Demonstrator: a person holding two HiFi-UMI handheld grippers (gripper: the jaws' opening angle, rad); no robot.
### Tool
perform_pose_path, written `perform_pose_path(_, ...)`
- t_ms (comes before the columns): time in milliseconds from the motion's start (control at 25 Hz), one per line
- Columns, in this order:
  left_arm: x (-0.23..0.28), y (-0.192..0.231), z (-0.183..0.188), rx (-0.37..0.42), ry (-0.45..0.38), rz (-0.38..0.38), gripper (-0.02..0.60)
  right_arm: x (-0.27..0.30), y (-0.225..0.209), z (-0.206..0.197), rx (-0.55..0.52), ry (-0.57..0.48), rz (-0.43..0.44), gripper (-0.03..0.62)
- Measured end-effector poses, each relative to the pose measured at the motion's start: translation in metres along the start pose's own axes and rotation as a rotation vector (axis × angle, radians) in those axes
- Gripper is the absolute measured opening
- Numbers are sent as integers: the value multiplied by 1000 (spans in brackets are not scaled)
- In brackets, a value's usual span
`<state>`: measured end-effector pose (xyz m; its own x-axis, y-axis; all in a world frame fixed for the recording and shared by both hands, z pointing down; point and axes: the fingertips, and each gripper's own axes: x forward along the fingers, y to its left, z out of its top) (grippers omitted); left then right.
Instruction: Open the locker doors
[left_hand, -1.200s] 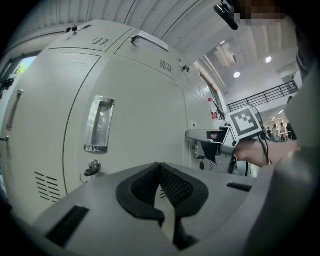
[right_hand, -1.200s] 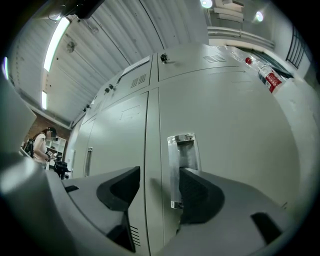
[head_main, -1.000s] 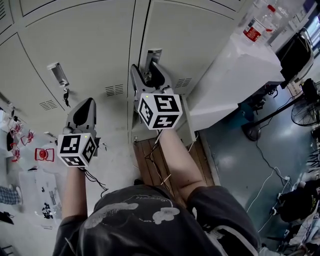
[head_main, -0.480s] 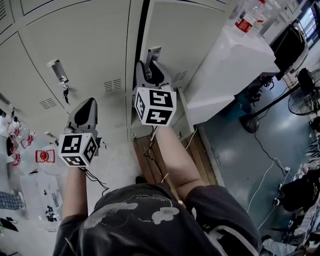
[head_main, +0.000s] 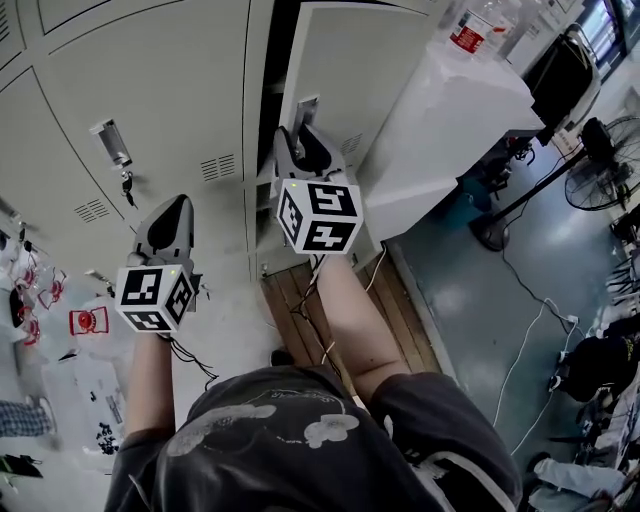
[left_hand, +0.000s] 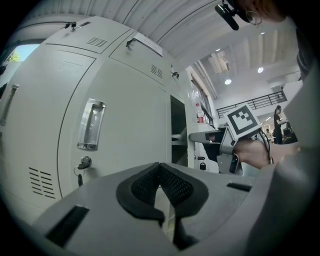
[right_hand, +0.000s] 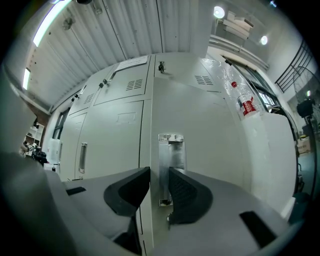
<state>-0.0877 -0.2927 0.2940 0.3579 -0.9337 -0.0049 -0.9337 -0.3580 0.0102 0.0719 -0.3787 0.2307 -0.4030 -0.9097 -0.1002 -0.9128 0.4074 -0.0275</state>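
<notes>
The right gripper (head_main: 300, 140) has just closed its jaws on the metal handle (right_hand: 171, 160) at the free edge of the right-hand locker door (head_main: 360, 70). That door stands ajar, with a dark gap beside it. The left gripper (head_main: 175, 212) is clenched on nothing, apart from the shut neighbouring door (head_main: 150, 90).

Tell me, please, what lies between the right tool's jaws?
The locker door edge with metal handle; the right tool has just been closing on it, per the right gripper view.
</notes>
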Motion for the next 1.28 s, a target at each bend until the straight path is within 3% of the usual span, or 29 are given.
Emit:
perform_pose_path(200,1,-13,3,-2,-6,-45,9,-16,-4,3,2,7,8,135)
perform_pose_path(680,0,-44,4,-2,-7,-139,9,-56,-16,9,-53,6,-63,138)
perform_pose_path(1280,0,-79,4,-4,-5,-219,9,-101,-34,16,-100,-22,-114,103)
